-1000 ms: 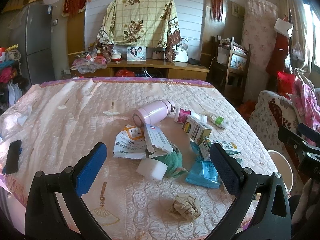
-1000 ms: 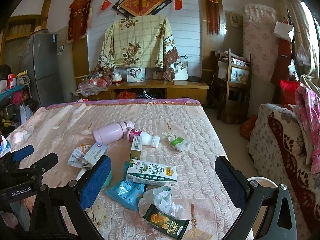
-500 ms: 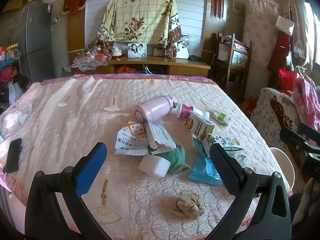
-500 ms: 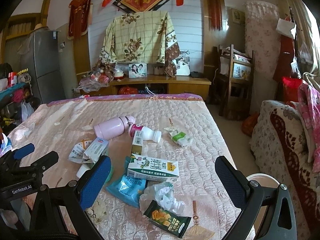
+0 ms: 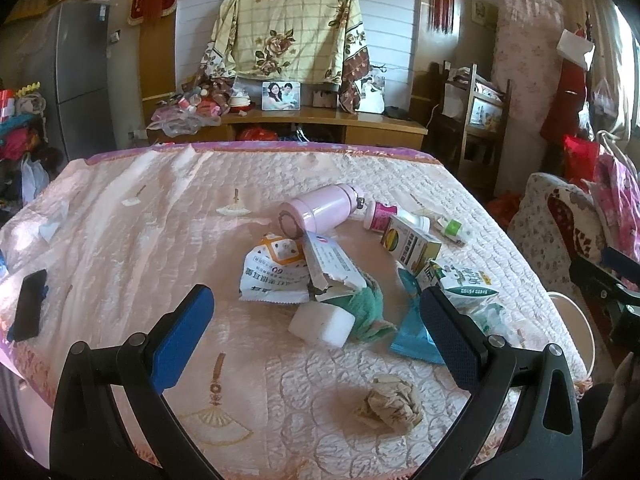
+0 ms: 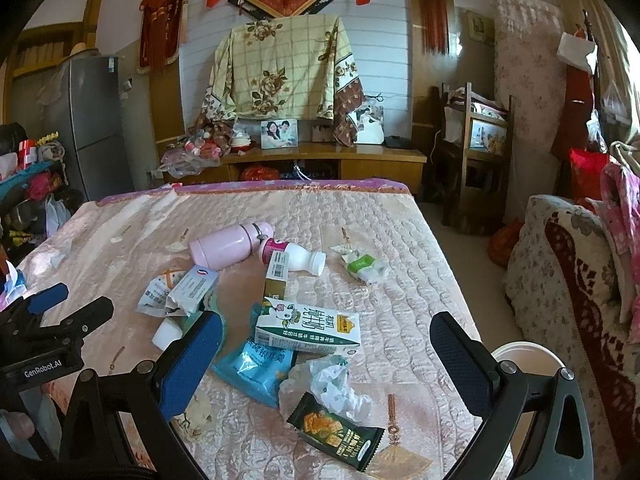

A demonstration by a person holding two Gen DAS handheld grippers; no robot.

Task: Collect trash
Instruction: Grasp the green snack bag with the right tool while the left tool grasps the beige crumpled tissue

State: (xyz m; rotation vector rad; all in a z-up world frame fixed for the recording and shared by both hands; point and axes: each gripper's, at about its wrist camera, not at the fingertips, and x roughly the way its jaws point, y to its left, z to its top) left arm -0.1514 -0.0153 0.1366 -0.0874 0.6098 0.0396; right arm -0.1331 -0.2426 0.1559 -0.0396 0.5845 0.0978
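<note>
Trash lies in a heap on the pink quilted table. In the left wrist view: a crumpled brown paper ball (image 5: 390,406), a white foam block (image 5: 321,323), a torn white packet (image 5: 272,276) and a blue snack bag (image 5: 414,336). My left gripper (image 5: 316,334) is open and empty above the foam block. In the right wrist view: a milk carton (image 6: 308,326), the blue snack bag (image 6: 256,366), a crumpled clear plastic wrap (image 6: 332,384) and a dark cracker packet (image 6: 336,436). My right gripper (image 6: 328,354) is open and empty over them.
A pink thermos (image 6: 228,245), a small white bottle (image 6: 294,258) and a green-labelled wrapper (image 6: 362,266) lie farther back. A white bin (image 6: 528,360) stands off the table's right edge. A black phone (image 5: 29,305) lies at the left edge. A sofa (image 6: 568,288) is right.
Both grippers have come slightly forward and lower toward the heap, so the trash appears a little larger. Both stay open and empty. No trash has moved.
</note>
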